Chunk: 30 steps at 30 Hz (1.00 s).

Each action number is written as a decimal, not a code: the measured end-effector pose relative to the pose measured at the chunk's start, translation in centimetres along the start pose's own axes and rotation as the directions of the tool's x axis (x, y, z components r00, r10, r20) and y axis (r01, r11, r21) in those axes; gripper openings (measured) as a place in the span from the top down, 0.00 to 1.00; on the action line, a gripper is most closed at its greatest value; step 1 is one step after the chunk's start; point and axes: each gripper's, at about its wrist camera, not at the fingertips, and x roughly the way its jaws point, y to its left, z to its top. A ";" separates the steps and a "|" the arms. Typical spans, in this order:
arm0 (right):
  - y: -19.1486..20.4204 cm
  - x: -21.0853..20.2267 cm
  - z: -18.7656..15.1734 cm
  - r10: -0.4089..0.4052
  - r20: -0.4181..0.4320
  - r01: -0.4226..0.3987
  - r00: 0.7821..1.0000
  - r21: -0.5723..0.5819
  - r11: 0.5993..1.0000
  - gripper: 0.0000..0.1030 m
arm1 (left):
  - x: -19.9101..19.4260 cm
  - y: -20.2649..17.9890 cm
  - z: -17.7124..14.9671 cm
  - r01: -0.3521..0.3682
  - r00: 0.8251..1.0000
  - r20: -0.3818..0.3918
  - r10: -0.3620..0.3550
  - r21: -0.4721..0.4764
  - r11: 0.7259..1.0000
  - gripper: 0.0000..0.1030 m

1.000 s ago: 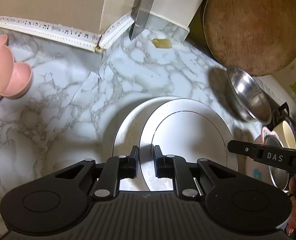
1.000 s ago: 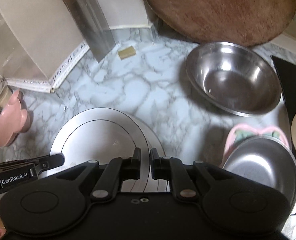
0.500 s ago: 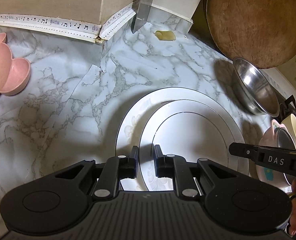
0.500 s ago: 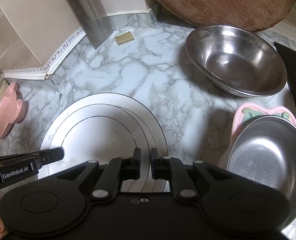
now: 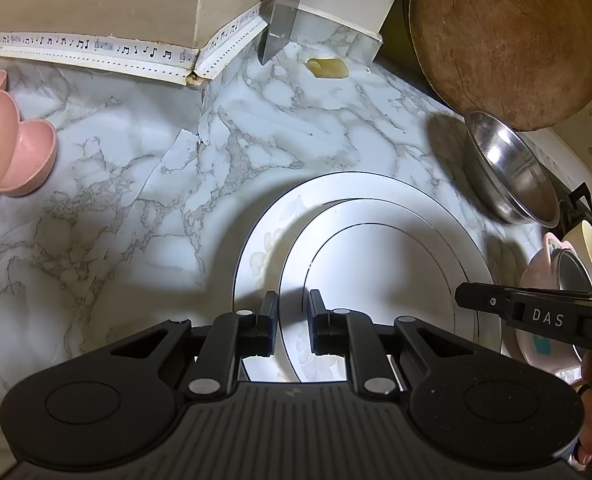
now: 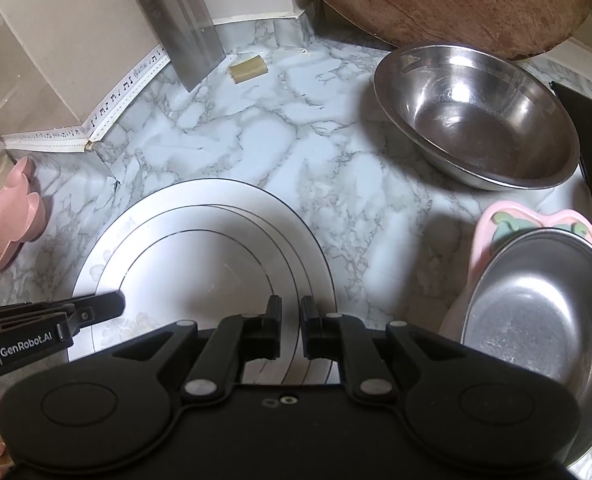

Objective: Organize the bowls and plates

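White letters reading "DAS" stood on the black arm of the right gripper [image 5: 547, 317], which entered the left wrist view at about 4 o'clock. In the right wrist view, white letters reading "GenRobot.AI" stood on the black arm of the left gripper [image 6: 30, 347], at about 8 o'clock. A white edging strip [image 5: 96, 50] along the foot of the wall carried a row of small black printed music notes and clefs, at about 10 o'clock in the left wrist view. No other writing could be read.
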 end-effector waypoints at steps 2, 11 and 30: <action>0.0 0.0 0.0 0.003 0.001 -0.003 1.000 0.001 1.000 0.89 | 0.0 0.2 0.1 0.009 1.000 -0.009 -0.009 0.001 1.000 0.86; -0.1 -0.3 0.2 0.011 0.010 -0.011 1.000 -0.009 1.000 0.88 | -0.1 0.8 0.3 0.040 0.999 -0.034 -0.040 -0.003 0.999 0.86; 3.9 -6.9 -1.5 0.109 0.261 -0.056 0.959 -0.203 0.977 0.88 | -7.6 -0.8 -1.2 -0.080 0.973 0.225 0.049 0.129 0.988 0.85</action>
